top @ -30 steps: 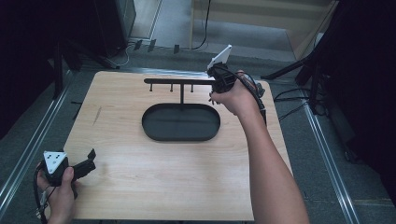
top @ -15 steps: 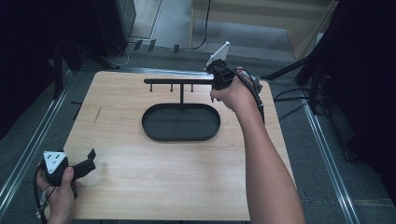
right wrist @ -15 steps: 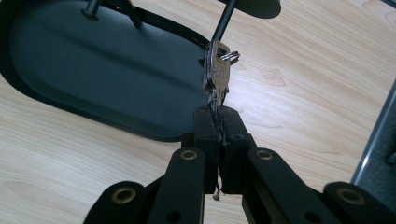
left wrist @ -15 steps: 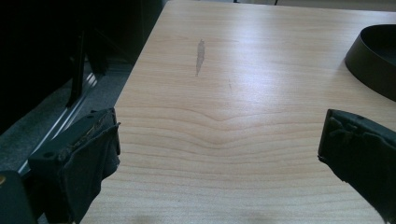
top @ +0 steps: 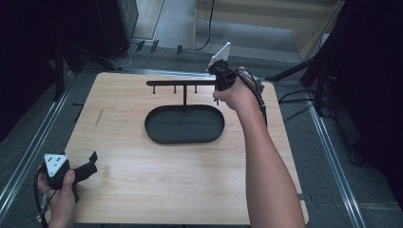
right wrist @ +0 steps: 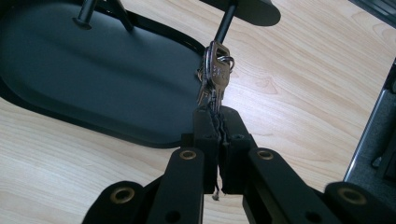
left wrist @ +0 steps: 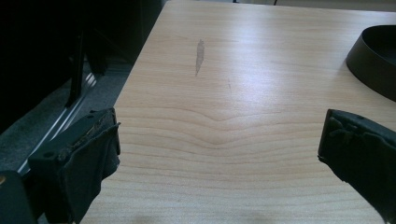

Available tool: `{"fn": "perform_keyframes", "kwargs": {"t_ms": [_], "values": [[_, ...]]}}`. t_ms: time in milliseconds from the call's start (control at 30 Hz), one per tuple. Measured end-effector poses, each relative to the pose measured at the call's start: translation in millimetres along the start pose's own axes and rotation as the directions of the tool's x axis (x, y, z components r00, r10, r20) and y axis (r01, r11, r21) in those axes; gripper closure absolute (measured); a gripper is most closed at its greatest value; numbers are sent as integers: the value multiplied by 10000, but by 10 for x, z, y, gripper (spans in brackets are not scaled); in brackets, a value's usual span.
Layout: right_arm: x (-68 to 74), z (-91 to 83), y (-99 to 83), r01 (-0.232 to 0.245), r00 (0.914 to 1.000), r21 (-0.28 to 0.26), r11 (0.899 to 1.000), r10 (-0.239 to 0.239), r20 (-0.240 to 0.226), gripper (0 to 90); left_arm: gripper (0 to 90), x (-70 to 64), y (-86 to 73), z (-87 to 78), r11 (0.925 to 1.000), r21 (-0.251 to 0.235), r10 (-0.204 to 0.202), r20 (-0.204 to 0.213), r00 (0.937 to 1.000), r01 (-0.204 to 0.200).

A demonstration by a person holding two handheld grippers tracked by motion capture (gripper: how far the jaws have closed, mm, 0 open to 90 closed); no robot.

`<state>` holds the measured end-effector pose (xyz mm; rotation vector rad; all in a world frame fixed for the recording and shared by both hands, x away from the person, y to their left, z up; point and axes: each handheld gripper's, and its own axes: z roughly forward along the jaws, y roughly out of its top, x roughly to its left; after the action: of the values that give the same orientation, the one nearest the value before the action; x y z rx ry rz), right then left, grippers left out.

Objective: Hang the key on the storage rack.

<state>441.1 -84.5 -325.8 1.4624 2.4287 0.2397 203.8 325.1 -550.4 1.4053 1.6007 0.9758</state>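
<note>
A black stand has an oval tray as its base and a horizontal bar with short pegs. My right gripper is at the bar's right end, pointing down. In the right gripper view my right gripper is shut on a bunch of metal keys. The keys' top touches the tip of a peg; I cannot tell whether the ring is hooked on it. My left gripper rests at the table's near left corner, open, with nothing between its jaws.
The wooden table has a small scuff mark near its left side. The tray's rim lies off to the right of the left gripper. Metal rails and cables run along the floor on both sides.
The right hand with the keys has edged slightly left and up at the bar's right end. The left gripper has stayed where it was.
</note>
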Motion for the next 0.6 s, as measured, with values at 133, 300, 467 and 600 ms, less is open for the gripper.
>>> {"fn": "perform_keyframes", "kwargs": {"t_ms": [133,300,467,600], "values": [[9,-1,1,186,9998,-18,9998,-185,109,862,0,0,1,0,10000,36,25,4,10000,-25],[17,-36,8,377,9969,-407,9985,-348,708,900,0,0,1,1,10000,36,23,7,10000,-23],[31,-49,8,547,9957,-669,9963,-494,787,900,0,-1,1,1,10000,36,53,-4,10000,-53],[40,-57,8,777,9931,-1033,9916,-679,958,900,0,-1,1,1,10000,31,46,4,10000,-46]]}}
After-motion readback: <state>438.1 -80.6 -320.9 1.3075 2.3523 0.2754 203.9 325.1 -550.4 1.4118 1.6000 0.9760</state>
